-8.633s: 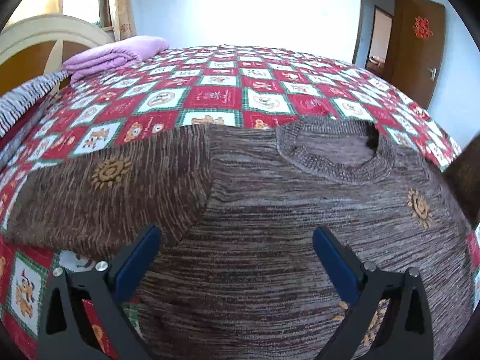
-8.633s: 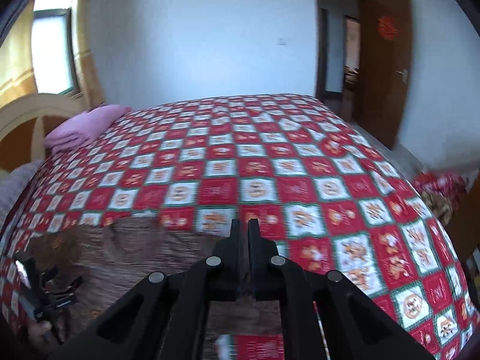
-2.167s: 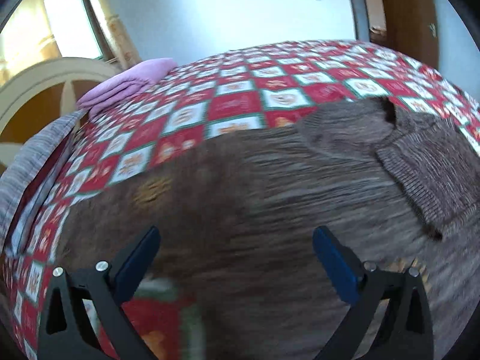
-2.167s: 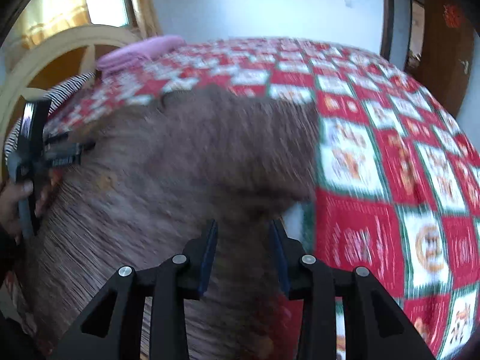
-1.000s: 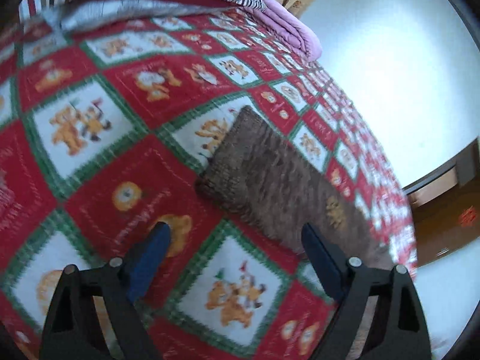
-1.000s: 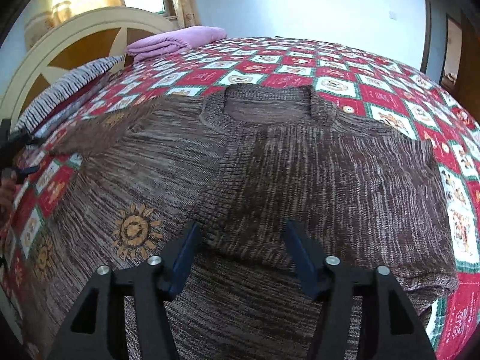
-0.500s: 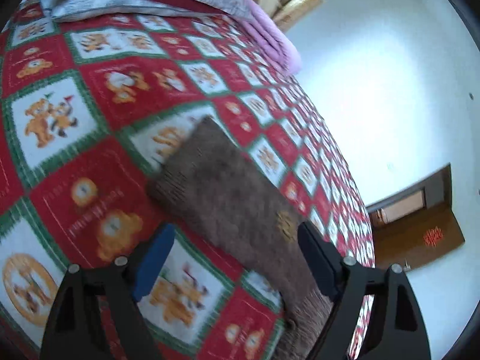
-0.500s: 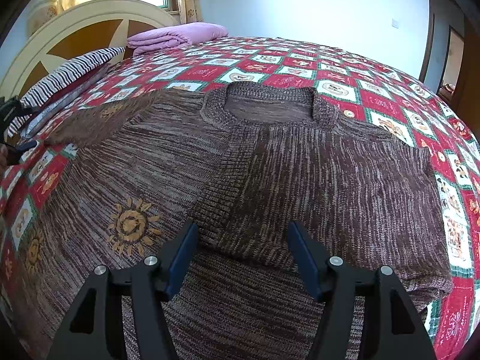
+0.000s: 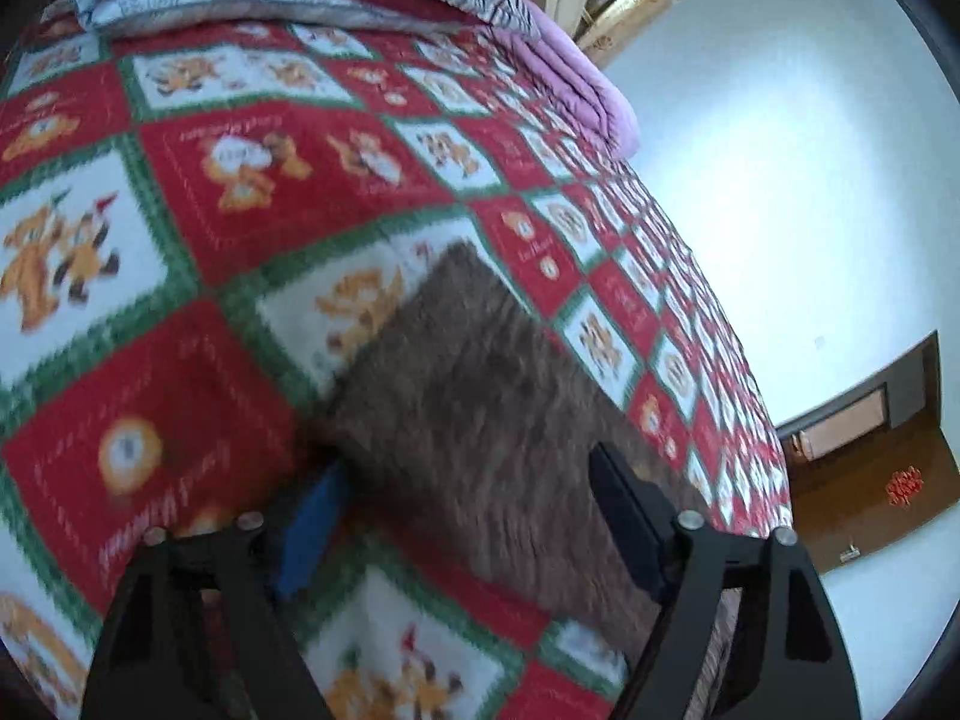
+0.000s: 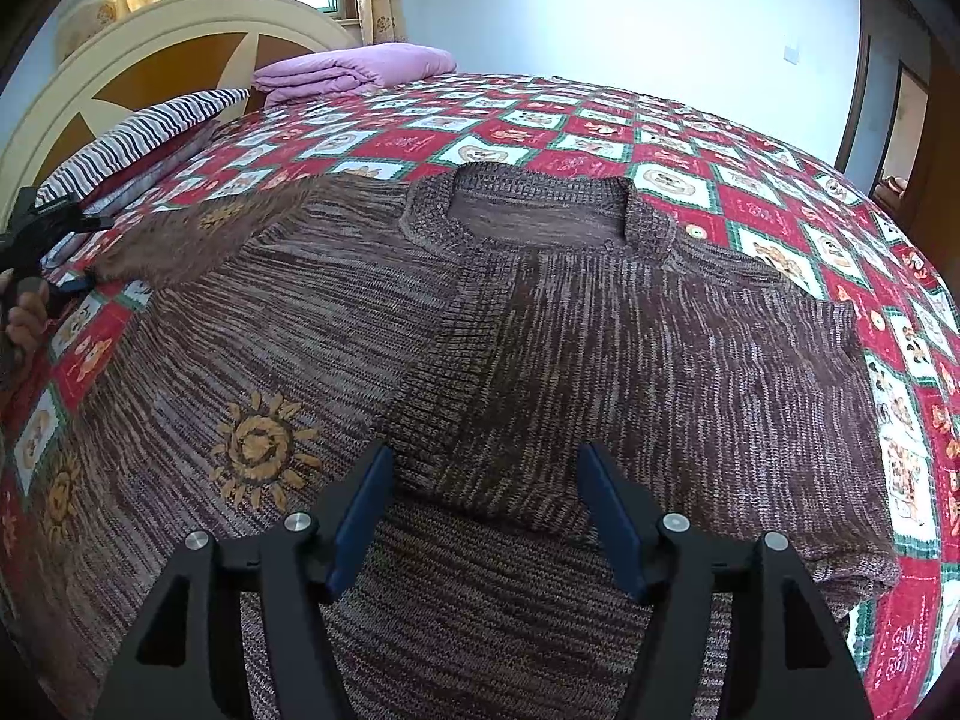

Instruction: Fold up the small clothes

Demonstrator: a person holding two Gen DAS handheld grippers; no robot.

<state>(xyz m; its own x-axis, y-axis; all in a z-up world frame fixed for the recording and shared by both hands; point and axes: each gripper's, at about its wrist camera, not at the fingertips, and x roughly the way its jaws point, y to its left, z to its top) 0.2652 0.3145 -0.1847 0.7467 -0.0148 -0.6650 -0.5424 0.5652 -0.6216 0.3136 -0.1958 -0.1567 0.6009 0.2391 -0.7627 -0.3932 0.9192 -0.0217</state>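
Note:
A brown knit sweater (image 10: 576, 324) with orange sun patterns lies flat on the red patterned quilt (image 10: 540, 138). Its right sleeve is folded across the chest. Its left sleeve (image 10: 198, 234) stretches out to the left. My right gripper (image 10: 483, 510) is open and empty above the folded sleeve's cuff. In the left wrist view my left gripper (image 9: 462, 516) is open, its jaws on either side of the left sleeve's cuff end (image 9: 480, 408), close to the quilt (image 9: 240, 180). The left gripper also shows in the right wrist view (image 10: 54, 240).
A striped pillow (image 10: 144, 132) and a folded purple blanket (image 10: 354, 69) lie by the cream and brown headboard (image 10: 138, 54). A brown door (image 9: 864, 450) stands open at the far right of the room.
My left gripper has swung away from the sweater body to the left sleeve and moved in, so the cuff end now lies between its open jaws. My right gripper opened and let go of the right sleeve.

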